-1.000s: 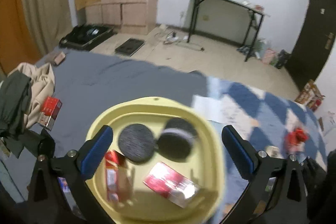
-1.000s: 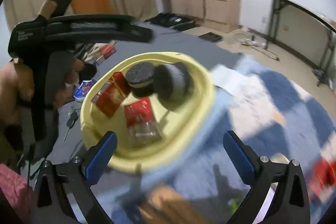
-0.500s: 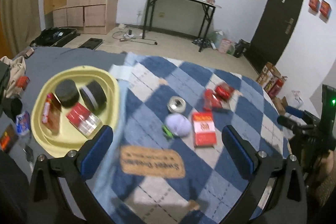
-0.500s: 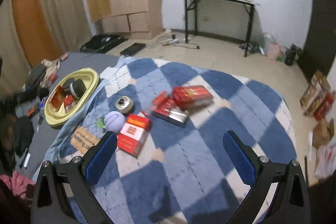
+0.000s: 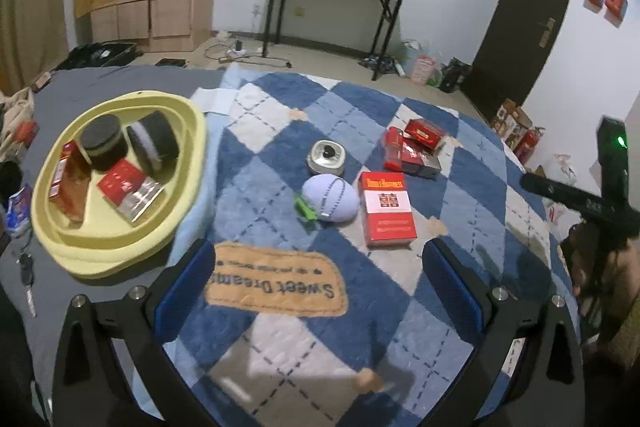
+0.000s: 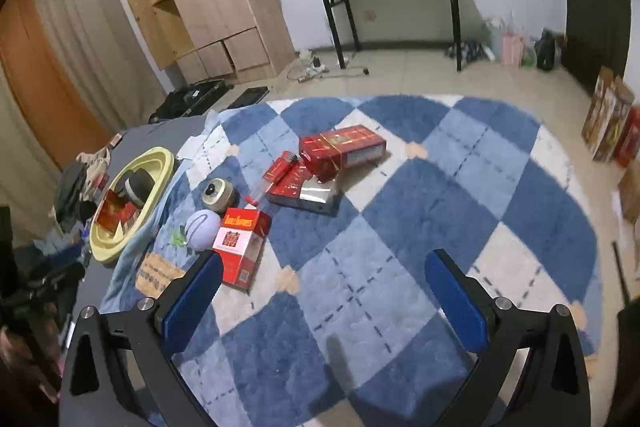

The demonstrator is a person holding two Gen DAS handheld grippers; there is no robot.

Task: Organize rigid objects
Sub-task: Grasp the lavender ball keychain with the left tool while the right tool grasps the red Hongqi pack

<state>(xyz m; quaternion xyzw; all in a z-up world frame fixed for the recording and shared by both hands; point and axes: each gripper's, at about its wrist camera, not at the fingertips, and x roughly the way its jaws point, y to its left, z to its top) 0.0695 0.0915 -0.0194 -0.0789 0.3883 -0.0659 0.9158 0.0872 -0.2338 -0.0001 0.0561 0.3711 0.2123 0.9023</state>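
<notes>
Several red boxes (image 5: 387,209) — glossy, rectangular — strewn on checkered rug (image 5: 280,155).

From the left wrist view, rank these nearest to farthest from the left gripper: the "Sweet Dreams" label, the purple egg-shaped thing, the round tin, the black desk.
1. "Sweet Dreams" label, just ahead between the left gripper's open fingers.
2. Purple egg, mid-rug, beside the red box.
3. Round tin, right behind the egg.
4. Black desk, against the far wall.
</notes>
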